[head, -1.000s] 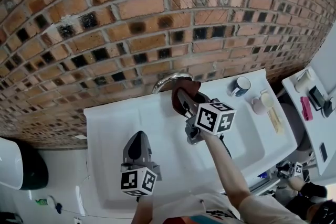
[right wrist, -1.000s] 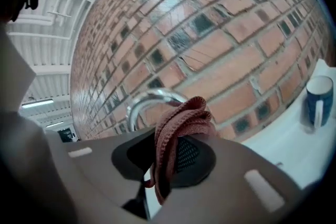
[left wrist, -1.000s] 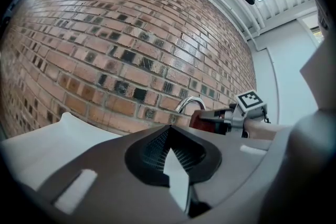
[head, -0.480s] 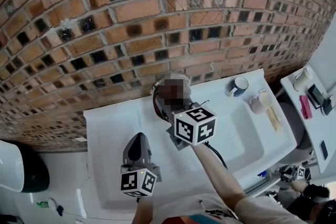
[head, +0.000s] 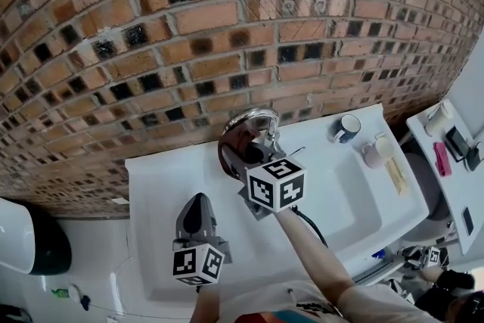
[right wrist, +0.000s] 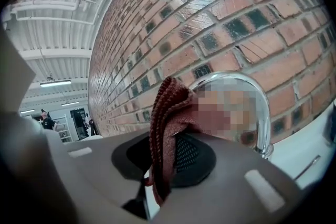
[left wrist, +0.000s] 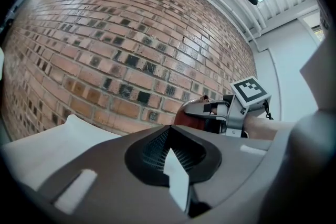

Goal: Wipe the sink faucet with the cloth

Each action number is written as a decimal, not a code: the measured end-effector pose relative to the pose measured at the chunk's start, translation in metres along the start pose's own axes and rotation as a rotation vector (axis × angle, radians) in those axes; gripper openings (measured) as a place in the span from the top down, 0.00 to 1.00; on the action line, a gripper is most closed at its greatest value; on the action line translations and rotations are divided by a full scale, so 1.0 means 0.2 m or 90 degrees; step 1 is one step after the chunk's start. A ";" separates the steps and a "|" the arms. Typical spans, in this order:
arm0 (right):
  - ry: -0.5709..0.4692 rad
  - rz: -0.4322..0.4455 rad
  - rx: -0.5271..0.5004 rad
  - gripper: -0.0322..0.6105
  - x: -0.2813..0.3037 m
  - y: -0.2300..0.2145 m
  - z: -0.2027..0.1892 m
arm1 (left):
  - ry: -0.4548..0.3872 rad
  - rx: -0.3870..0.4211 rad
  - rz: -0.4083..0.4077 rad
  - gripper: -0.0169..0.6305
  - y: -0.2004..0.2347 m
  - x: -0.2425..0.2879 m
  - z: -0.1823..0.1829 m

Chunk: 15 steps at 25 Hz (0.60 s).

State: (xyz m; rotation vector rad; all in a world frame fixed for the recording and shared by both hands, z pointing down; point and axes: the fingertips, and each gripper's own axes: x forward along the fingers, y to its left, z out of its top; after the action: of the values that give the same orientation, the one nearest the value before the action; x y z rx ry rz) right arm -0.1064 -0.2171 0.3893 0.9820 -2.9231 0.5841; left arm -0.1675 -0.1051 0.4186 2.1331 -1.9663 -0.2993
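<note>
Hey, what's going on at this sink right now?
A person holds a gripper in each hand. The right claw is shut on a reddish-brown cloth and holds it against the curved chrome faucet at the back of the white sink, by the brick wall. The left claw is shut and empty, held over the sink's front left.

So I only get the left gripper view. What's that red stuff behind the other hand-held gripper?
Observer: It's a reddish-brown knitted cloth. The right hand-held gripper has its jaws shut on it.
Child: Is it wiping anything?
Observer: The cloth is held at the arch of a curved chrome faucet.
Child: Is anything else near the tap?
Observer: A blue mug stands on the white sink's back edge, right of the faucet in the head view.
</note>
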 end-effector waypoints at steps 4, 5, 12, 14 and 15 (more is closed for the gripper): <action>0.017 0.033 0.034 0.88 -0.02 0.05 -0.05 | -0.007 0.002 -0.009 0.97 0.00 0.01 0.00; 0.026 0.053 0.046 0.88 0.00 0.07 -0.07 | -0.006 0.001 -0.011 0.97 0.00 0.02 -0.01; 0.015 0.066 0.038 0.88 0.10 0.08 0.02 | -0.003 -0.001 -0.010 0.97 0.01 0.00 -0.01; -0.001 0.072 0.039 0.88 0.07 0.08 0.07 | 0.004 -0.003 -0.004 0.97 0.02 0.00 -0.02; -0.010 0.071 0.035 0.88 0.06 0.08 0.10 | 0.008 -0.004 -0.001 0.97 0.01 -0.01 -0.01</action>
State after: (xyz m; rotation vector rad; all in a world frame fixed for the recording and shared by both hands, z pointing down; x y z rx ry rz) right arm -0.1238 -0.2185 0.3669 0.8367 -3.0071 0.6674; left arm -0.1692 -0.1041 0.4222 2.1271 -1.9542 -0.2914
